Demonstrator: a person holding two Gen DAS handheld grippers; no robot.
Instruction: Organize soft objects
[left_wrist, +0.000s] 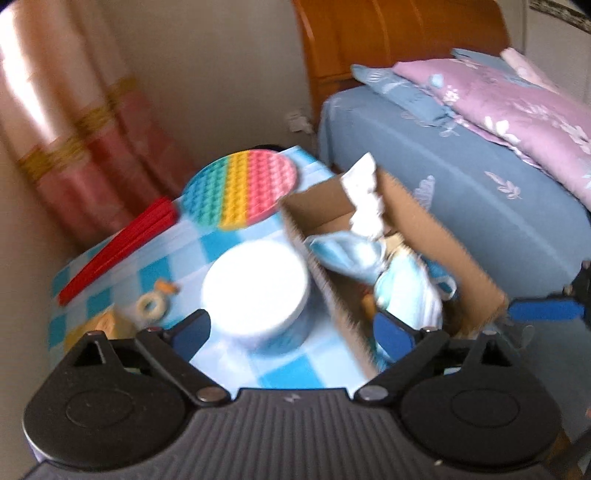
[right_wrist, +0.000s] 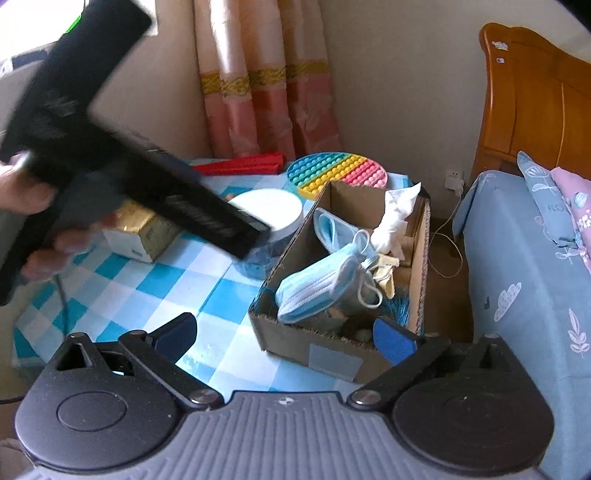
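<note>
A cardboard box (right_wrist: 332, 354) stands on the right of a blue-checked table (right_wrist: 155, 291). It holds blue face masks (right_wrist: 317, 284), a white cloth (right_wrist: 397, 218) and other soft bits. The box (left_wrist: 436, 229) and masks (left_wrist: 399, 291) also show in the left wrist view. My left gripper (left_wrist: 291, 332) is open and empty, above the table just left of the box, over a white-lidded jar (left_wrist: 255, 284). My right gripper (right_wrist: 284, 332) is open and empty, near the box's front left corner. The left gripper's body shows as a dark blur in the right wrist view (right_wrist: 147, 184).
A rainbow pop-it disc (right_wrist: 336, 173), a red folded fan (right_wrist: 243, 164), a gold-and-white carton (right_wrist: 140, 232) and a small ring toy (left_wrist: 151, 302) lie on the table. A bed (right_wrist: 524, 266) with pillows stands right of the table. Curtains (right_wrist: 266, 81) hang behind.
</note>
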